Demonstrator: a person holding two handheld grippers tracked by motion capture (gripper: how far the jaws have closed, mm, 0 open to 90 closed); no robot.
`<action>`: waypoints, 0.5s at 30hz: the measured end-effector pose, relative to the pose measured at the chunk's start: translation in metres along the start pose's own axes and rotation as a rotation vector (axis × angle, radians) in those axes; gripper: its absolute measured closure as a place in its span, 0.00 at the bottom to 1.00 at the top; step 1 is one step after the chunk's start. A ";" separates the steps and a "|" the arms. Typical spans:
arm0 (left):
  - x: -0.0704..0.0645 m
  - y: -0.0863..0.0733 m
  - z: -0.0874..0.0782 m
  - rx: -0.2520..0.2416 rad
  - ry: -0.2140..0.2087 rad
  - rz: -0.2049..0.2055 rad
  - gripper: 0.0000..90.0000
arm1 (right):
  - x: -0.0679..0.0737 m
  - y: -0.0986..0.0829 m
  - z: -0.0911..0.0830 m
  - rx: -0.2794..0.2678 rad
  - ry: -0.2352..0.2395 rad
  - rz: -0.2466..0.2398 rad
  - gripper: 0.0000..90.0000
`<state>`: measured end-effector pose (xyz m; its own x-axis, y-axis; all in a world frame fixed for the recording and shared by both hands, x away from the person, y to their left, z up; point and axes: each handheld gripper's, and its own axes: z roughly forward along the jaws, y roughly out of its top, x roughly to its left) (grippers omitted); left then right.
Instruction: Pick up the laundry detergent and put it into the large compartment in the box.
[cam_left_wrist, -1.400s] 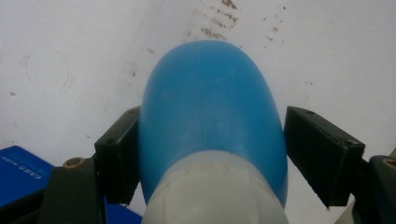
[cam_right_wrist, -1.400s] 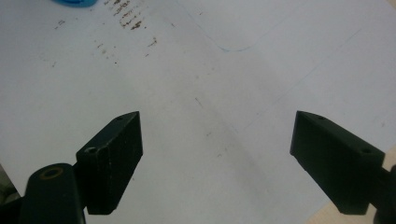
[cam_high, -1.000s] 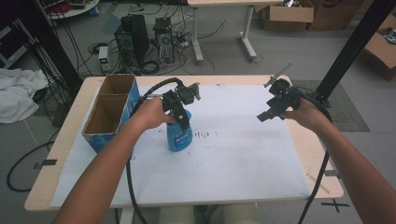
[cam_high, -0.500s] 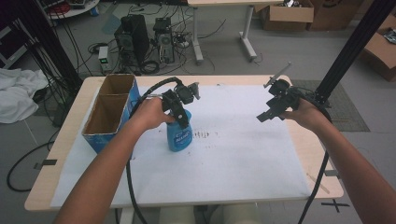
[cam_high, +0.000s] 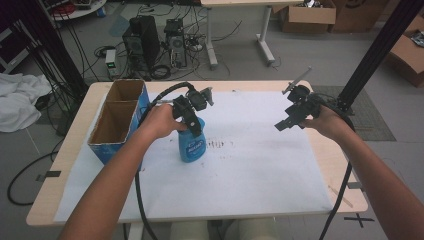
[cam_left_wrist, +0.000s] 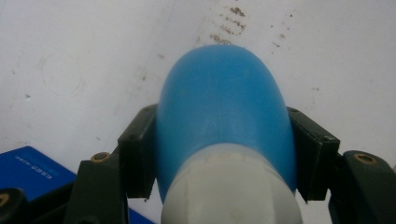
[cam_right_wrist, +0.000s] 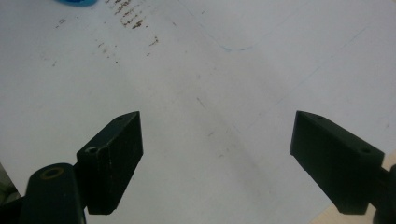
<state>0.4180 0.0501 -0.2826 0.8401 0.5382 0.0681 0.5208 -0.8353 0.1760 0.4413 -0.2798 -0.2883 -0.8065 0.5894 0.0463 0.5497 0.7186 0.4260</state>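
Bottle, blue with a white cap, stands upright on the white sheet covering the bench, left of centre in the high view. Left claw comes down on its top, jaws clamped around the neck and shoulder. Open cardboard box with blue sides sits at the bench's left edge, just beside the left forearm; two compartments, contents not readable. Brown smudges mark the sheet just right of the bottle. Right claw hangs above the right part of the sheet, well apart from the bottle, holding nothing. Left gripper view: left claw pressed against both flanks of the bottle, one pad each side, white cap nearest the camera; blue corner of the box at lower left; smudges beyond the bottle. Right gripper view: right claw spread wide, bare sheet between the jaws; smudges and a sliver of the bottle at the top edge.
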 end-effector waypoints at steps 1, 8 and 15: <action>0.001 0.000 0.000 0.003 -0.003 -0.011 0.42 | 0.000 0.000 0.000 -0.001 0.002 0.002 0.19; 0.001 -0.002 -0.010 -0.023 -0.048 -0.042 0.42 | -0.001 -0.002 -0.002 -0.004 0.000 0.001 0.19; -0.002 -0.002 -0.040 -0.039 -0.020 -0.076 0.42 | 0.002 -0.003 -0.004 -0.003 0.000 -0.002 0.19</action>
<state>0.4094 0.0551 -0.2435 0.8012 0.5975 0.0333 0.5776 -0.7867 0.2181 0.4377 -0.2820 -0.2858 -0.8074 0.5883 0.0457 0.5477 0.7185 0.4287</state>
